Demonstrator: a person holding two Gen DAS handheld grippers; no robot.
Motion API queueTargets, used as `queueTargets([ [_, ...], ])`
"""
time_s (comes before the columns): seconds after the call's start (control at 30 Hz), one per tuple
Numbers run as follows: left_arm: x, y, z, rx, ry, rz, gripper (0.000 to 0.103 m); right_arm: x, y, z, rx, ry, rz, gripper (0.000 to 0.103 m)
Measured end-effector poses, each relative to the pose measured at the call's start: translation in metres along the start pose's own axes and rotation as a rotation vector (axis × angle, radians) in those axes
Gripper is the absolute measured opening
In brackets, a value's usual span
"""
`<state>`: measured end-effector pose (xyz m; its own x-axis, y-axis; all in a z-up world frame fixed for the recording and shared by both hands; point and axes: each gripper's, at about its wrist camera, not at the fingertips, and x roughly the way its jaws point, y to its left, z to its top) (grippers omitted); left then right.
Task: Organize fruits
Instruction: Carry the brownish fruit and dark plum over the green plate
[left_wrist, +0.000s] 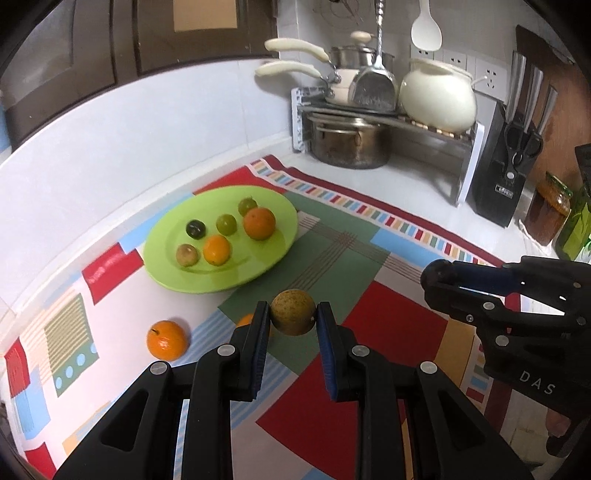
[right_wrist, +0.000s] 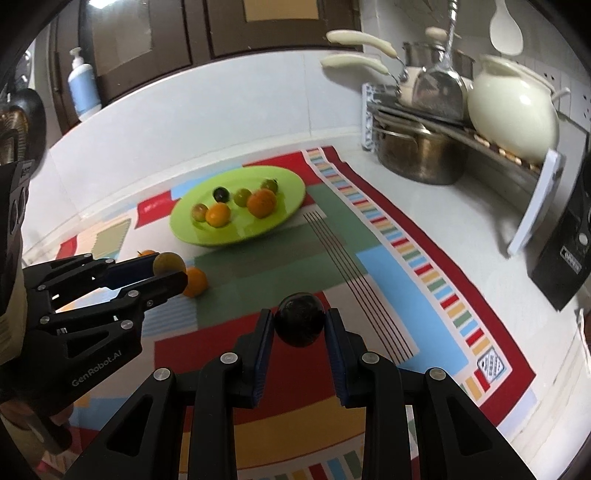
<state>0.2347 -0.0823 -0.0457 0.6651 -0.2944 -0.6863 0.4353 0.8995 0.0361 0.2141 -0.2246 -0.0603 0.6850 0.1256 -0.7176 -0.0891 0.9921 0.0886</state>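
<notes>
While both fruits hang clear of the patterned cloth (left_wrist: 388, 332), the left gripper (left_wrist: 293, 317) clamps a speckled brown fruit (left_wrist: 293, 311) and the right gripper (right_wrist: 300, 325) a dark plum (right_wrist: 301, 319). Carry step, I'd say; next, the green plate (left_wrist: 258, 273) near the cloth's far-left corner, setting down among six fruits.

Fruits, loose and plated

Green plate (left_wrist: 177, 273) holds six: two oranges, three greenish fruits, one dark. Speckled tan fruit (left_wrist: 293, 312) pinched between fingers (left_wrist: 258, 332); dark fruit (right_wrist: 301, 320) likewise. Two oranges on cloth: one (left_wrist: 167, 339) apart, another (right_wrist: 195, 282) nearby.
</notes>
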Motion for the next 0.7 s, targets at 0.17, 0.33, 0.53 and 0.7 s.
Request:
queueTargets([
  [0.17,-0.011,0.007,0.006,-0.001,-0.031,0.022,0.026,-0.005,0.009,0.01,-0.027,-0.033,0.014,0.029],
  [0.33,-0.017,0.013,0.014,0.004,-0.058,0.04,0.026,-0.006,0.015,0.024,-0.035,-0.061,0.04,0.029],
  [0.53,-0.021,0.023,0.025,0.004,-0.086,0.058,0.026,-0.006,0.021,0.042,-0.047,-0.089,0.062,0.029],
  [0.7,-0.02,0.03,0.037,0.01,-0.105,0.072,0.026,-0.003,0.03,0.06,-0.068,-0.117,0.079,0.029],
])
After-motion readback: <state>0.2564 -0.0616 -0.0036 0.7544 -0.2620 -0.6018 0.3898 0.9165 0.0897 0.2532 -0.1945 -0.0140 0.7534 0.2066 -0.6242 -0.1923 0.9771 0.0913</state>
